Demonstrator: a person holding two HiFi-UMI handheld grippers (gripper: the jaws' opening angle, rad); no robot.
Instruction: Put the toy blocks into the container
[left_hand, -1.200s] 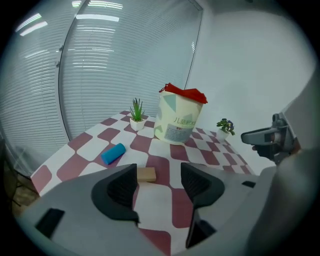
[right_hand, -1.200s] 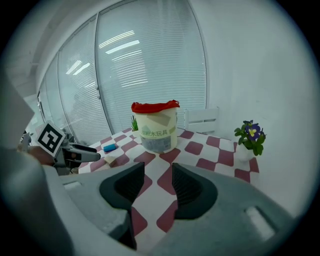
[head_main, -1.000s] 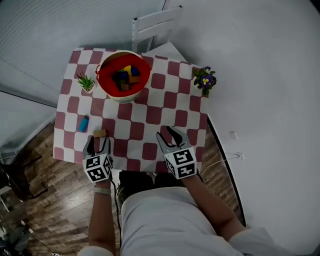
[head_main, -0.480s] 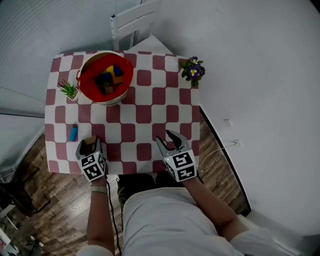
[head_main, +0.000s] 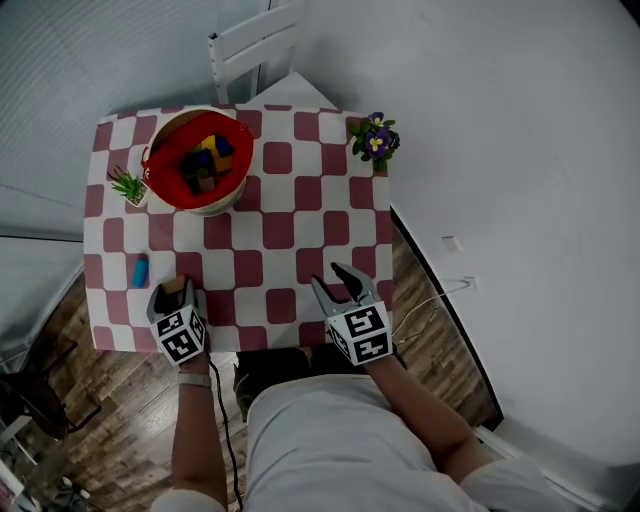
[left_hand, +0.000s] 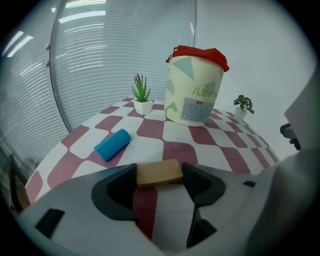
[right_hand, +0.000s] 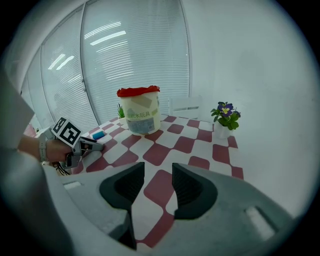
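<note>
Two grippers low over near edge of checkered table (head_main: 278, 232). Left gripper (head_main: 177, 296): jaws just opened, now spread to widest, tan wooden block (left_hand: 159, 172) flat on cloth between tips, filling gap; no squeeze evident. Blue cylinder block (left_hand: 113, 144) just ahead-left of it. Container (left_hand: 194, 90), red-lined, far ahead, slightly right, coloured blocks (head_main: 205, 160) inside. Right gripper (right_hand: 158, 175): jaws apart, nothing between, only cloth beneath.

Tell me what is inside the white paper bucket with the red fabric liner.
Inside the white paper bucket, the red fabric liner holds a heap of toy blocks: yellow, blue and brown ones show. Whatever lies beneath them, and the bucket's bottom, is covered.
</note>
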